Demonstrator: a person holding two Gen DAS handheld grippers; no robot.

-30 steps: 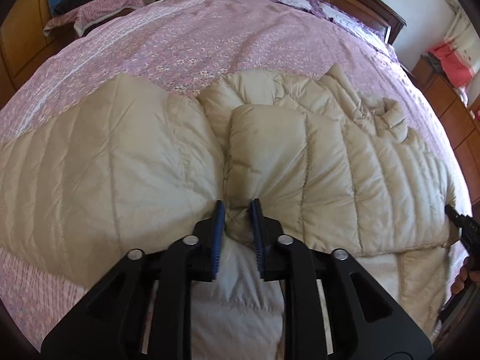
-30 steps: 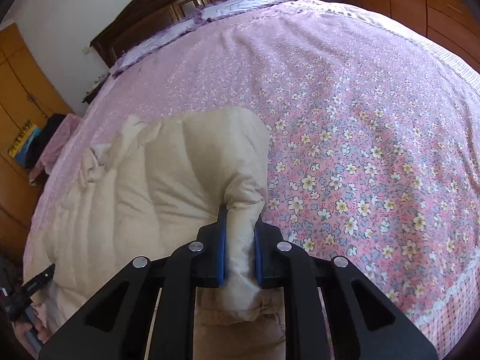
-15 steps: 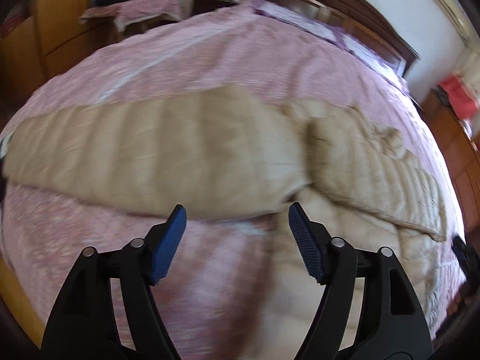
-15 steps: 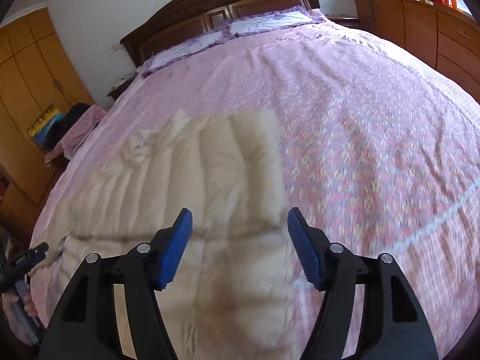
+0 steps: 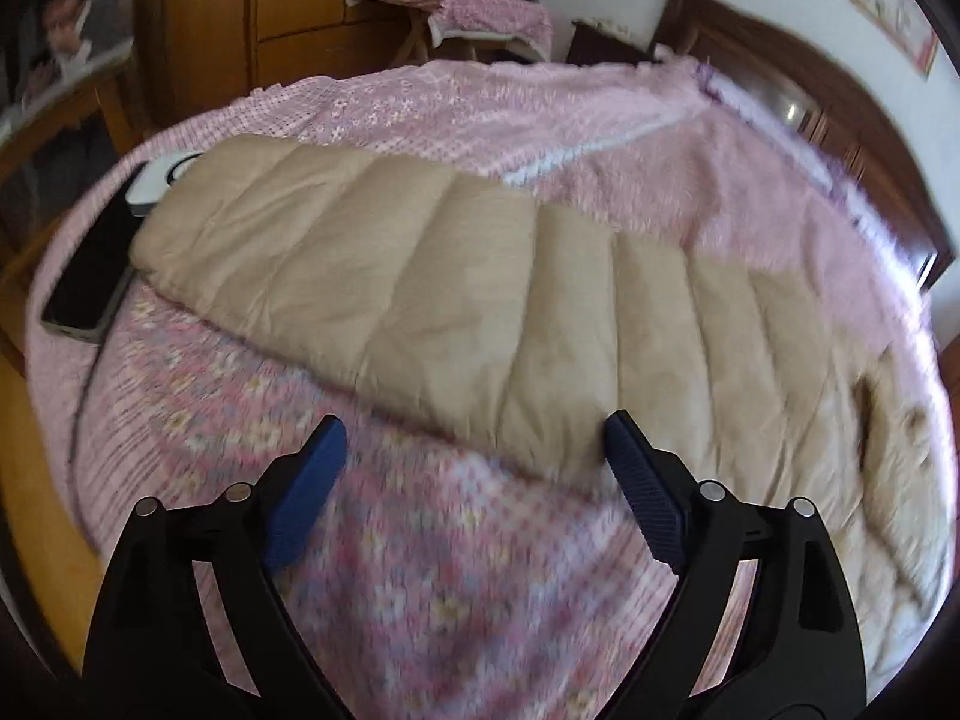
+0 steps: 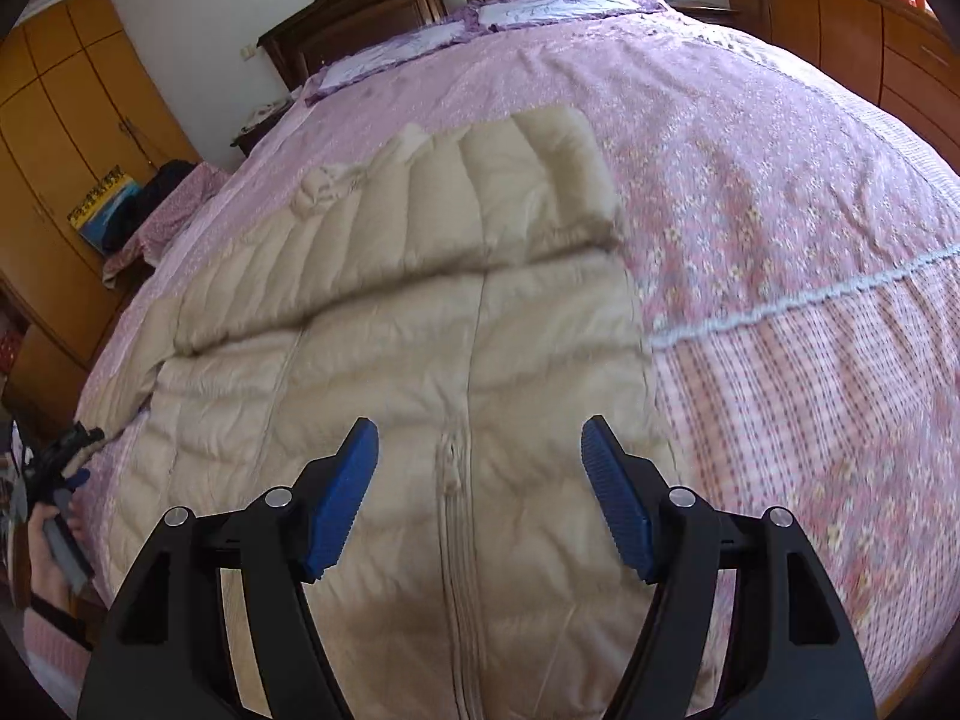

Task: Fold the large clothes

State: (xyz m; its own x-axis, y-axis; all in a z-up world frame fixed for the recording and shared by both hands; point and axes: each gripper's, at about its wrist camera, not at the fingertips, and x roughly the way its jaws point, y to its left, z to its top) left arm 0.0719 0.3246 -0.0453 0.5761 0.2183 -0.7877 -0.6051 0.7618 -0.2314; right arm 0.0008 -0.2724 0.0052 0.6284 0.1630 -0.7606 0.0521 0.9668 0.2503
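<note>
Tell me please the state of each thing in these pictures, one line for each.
Jacket: flat on the bed, zipped up, one sleeve folded across the chest.
Other sleeve: stretched out sideways, not folded.
Left claw: opening, nothing between its pads.
Right claw: open, empty, above the zipper.
Bedspread: spread out.

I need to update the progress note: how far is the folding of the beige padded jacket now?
Done: one sleeve lies folded across the beige jacket. In hand: nothing; the right gripper is open above the zipper, and the left gripper, jaws opening, is empty near the other sleeve. Left: that sleeve lies stretched out, and the body is unfolded.
</note>
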